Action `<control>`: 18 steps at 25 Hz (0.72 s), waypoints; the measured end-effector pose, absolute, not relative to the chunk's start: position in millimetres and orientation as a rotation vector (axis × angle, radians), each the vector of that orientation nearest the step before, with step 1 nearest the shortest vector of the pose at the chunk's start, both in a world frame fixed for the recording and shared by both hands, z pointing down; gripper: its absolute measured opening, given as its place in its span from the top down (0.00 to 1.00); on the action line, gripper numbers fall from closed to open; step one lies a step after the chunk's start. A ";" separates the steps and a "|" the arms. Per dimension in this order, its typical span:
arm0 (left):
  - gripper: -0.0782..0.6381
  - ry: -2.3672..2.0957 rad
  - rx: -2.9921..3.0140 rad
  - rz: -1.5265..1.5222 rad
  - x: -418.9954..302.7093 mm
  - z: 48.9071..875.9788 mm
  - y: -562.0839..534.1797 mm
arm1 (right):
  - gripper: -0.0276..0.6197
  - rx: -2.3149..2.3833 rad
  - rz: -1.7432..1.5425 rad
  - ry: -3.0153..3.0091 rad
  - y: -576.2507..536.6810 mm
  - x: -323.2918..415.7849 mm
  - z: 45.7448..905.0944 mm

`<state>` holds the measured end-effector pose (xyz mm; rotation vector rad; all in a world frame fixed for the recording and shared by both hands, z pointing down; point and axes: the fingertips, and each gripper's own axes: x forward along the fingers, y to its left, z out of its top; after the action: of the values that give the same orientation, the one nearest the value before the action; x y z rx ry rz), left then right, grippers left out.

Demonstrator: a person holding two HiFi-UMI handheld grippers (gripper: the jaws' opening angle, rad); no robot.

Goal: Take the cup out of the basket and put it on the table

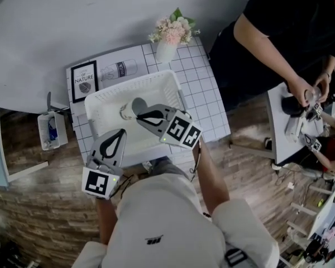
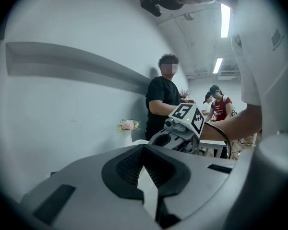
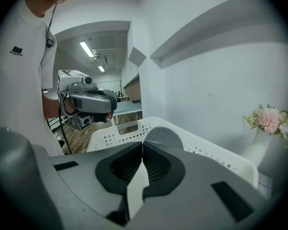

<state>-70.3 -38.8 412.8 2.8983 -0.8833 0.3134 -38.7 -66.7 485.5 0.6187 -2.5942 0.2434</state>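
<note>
A white table [image 1: 207, 96] with a square grid on top stands against the wall. To the right, well apart from it, a person in a black top [image 1: 279, 27] leans over another small table.

A big white basket [image 1: 100, 101] with little holes in its sides sits in the middle of the white table.

The right tongs [image 1: 140, 118] reach into the basket from the near right. Its jaws are pressed together, and their tips seem to pinch the edge of the cup [image 1: 130, 110]. The right gripper view shows the tips [image 3: 142, 145] meeting right at the round cup [image 3: 165, 137].

The left tongs [image 1: 122, 132] hang over the near left part of the basket. Its jaws [image 2: 144, 147] are closed tight with nothing between them.

A vase of pink flowers [image 1: 171, 31] stands at the far edge of the table. A black picture frame [image 1: 84, 81] lies at the far left corner.

The cup is inside the basket, lying on its side, near the far wall.
</note>
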 end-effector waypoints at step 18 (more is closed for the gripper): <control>0.88 -0.689 3.010 0.271 -6.1 394.3 -46.3 | 0.93 0.959 0.189 -2.591 -66.5 43.7 435.3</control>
<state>-6.1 -46.3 394.3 3.0104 -0.6890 0.2709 43.7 -66.5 435.3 0.9587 -2.5909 0.1890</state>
